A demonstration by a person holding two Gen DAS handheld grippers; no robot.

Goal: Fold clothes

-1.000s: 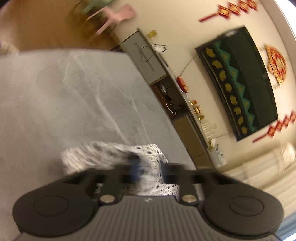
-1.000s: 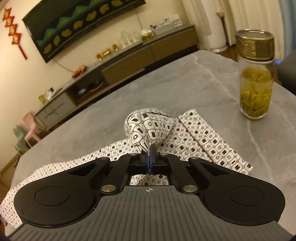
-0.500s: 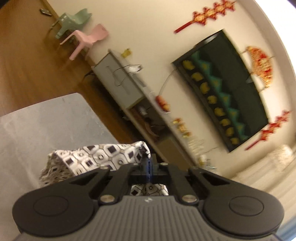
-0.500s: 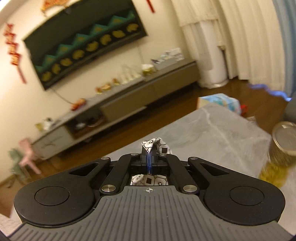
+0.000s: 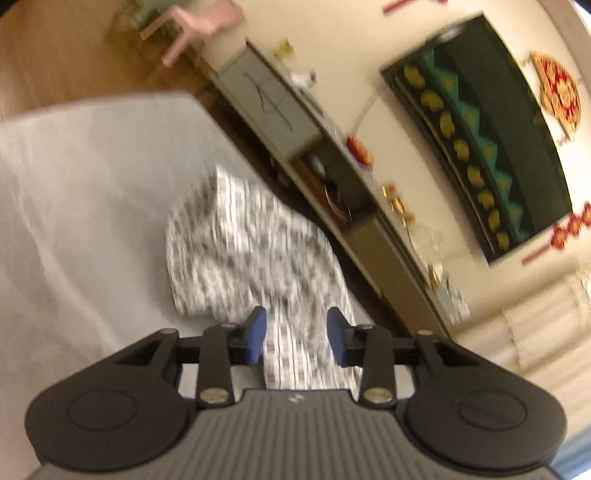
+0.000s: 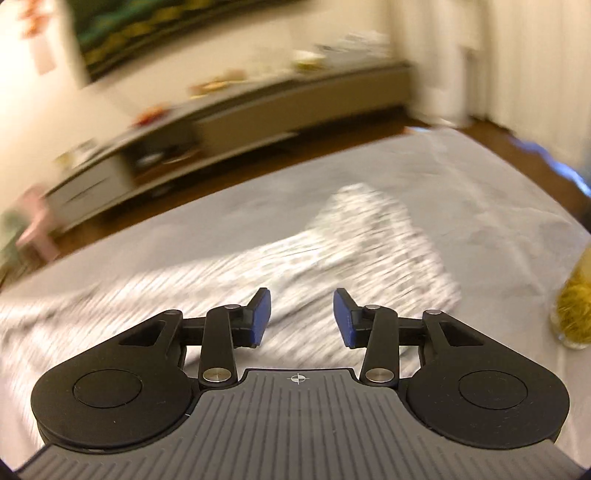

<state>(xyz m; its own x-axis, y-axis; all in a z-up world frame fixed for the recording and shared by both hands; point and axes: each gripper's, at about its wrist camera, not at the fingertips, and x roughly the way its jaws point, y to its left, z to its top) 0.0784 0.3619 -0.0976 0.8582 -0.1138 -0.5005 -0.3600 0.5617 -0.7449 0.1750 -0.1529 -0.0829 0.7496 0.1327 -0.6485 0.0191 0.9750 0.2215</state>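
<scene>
Grey, stone-patterned counter (image 5: 74, 206) carries the garment (image 5: 243, 251), a white cloth with a dark geometric print; both views are motion-blurred. In the left wrist view, your left tool (image 5: 295, 334) has just been opening: its blue pads (image 5: 255, 334) stand apart, the printed cloth shows in the gap below them, and neither pad presses on it. The garment lies crumpled just ahead of the tool, reaching toward the counter's far edge. Beyond that edge stand a low cabinet (image 5: 280, 110) and a pink chair (image 5: 192, 22).

In the right wrist view, your right tool (image 6: 301, 317) has likewise just been opening; its pads (image 6: 341, 317) are apart and nothing is gripped between them. The garment (image 6: 332, 251) lies spread on the counter (image 6: 498, 206) beneath and ahead of the tool, running off to the left. A glass jar (image 6: 574, 306) of yellow-green contents stands at the far right, apart from the cloth.
</scene>
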